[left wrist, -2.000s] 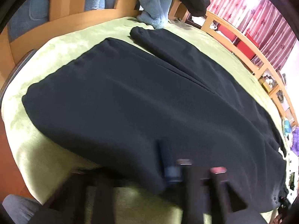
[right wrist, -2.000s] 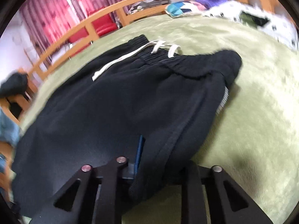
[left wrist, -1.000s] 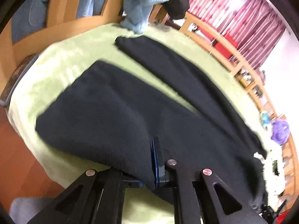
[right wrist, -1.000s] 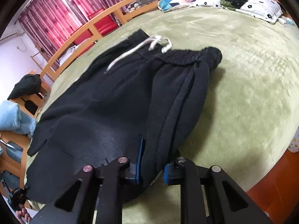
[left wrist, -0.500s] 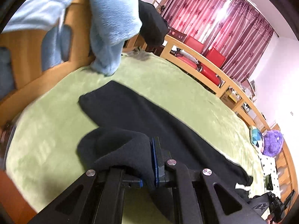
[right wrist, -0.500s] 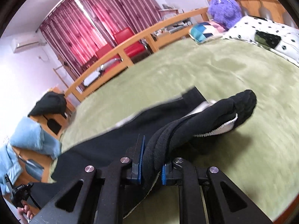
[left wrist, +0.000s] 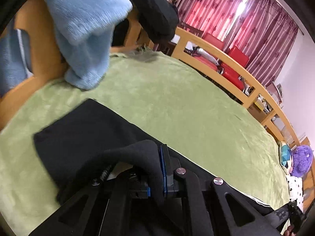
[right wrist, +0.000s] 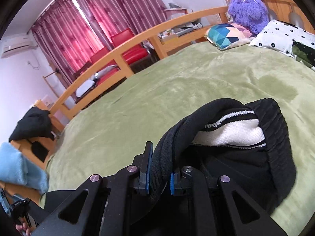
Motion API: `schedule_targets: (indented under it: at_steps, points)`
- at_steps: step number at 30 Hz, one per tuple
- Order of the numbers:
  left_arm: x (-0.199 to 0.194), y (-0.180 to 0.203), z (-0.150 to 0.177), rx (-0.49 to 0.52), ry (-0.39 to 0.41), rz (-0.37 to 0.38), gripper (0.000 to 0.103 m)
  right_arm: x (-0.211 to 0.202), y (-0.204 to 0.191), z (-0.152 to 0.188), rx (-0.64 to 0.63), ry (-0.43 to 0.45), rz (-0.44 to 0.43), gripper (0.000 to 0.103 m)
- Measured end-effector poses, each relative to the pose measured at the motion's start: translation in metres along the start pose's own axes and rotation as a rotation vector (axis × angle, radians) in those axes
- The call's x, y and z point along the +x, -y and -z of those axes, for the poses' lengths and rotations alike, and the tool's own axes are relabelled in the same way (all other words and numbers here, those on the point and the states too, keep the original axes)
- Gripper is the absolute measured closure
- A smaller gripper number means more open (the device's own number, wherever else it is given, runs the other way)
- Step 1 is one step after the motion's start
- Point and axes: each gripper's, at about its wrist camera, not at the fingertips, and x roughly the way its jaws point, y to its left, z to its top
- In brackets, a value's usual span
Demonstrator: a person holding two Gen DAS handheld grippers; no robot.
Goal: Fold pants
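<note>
The black pants [left wrist: 82, 129] lie on a green blanket [left wrist: 177, 102] on the bed. My left gripper [left wrist: 155, 169] is shut on a leg hem of the pants, lifted and carried over the other leg, which lies flat below. My right gripper [right wrist: 159, 169] is shut on the waistband end of the pants [right wrist: 232, 153], held above the blanket [right wrist: 177, 90]. The waistband curls over and shows its white inner lining [right wrist: 230, 133].
A light blue fleece [left wrist: 84, 29] and a dark garment [left wrist: 155, 13] hang over the wooden footboard. A wooden side rail [right wrist: 126, 57] runs along the far side, with red chairs [right wrist: 130, 47] behind. A purple plush [right wrist: 248, 9] and pillows [right wrist: 283, 35] lie at the head.
Both grippers have lifted their edge of the pants and carried it across toward the far side. The near leg now lies folded over the other one, and more green blanket shows.
</note>
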Motion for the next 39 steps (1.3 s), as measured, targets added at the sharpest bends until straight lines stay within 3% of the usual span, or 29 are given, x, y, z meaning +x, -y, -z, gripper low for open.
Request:
schedule_targets:
  at_steps: [3,5,7,12,18,22,25,31,39]
  points:
    - [0.026,0.005,0.008,0.002,-0.051,-0.017,0.094,0.030,0.003,0.006,-0.020,-0.063,0.066,0.083]
    - [0.039,0.012,0.011,0.030,-0.135,-0.069,0.078,0.040,0.009,0.014,-0.016,-0.132,0.055,0.062]
    - [0.035,0.015,0.017,0.057,-0.159,-0.088,0.045,0.036,0.011,0.017,-0.024,-0.165,0.021,0.057]
    - [-0.020,0.013,0.039,0.124,-0.083,-0.068,0.028,-0.031,0.004,0.040,-0.136,-0.154,0.023,0.045]
    - [-0.053,-0.019,0.087,0.084,-0.152,-0.013,0.027,-0.084,0.012,0.099,-0.221,-0.182,0.084,0.040]
    - [-0.041,-0.049,0.124,0.025,-0.218,-0.030,0.028,-0.078,0.050,0.140,-0.113,-0.250,0.100,0.040]
    - [-0.030,-0.063,0.136,-0.045,-0.228,0.005,0.028,-0.063,0.079,0.158,0.031,-0.305,0.083,0.040]
    - [0.008,-0.066,0.140,-0.102,-0.251,0.026,0.029,-0.058,0.093,0.146,0.112,-0.241,0.039,0.034]
    - [0.035,-0.054,0.130,-0.135,-0.188,0.021,0.030,-0.028,0.105,0.127,0.230,-0.187,0.015,0.031]
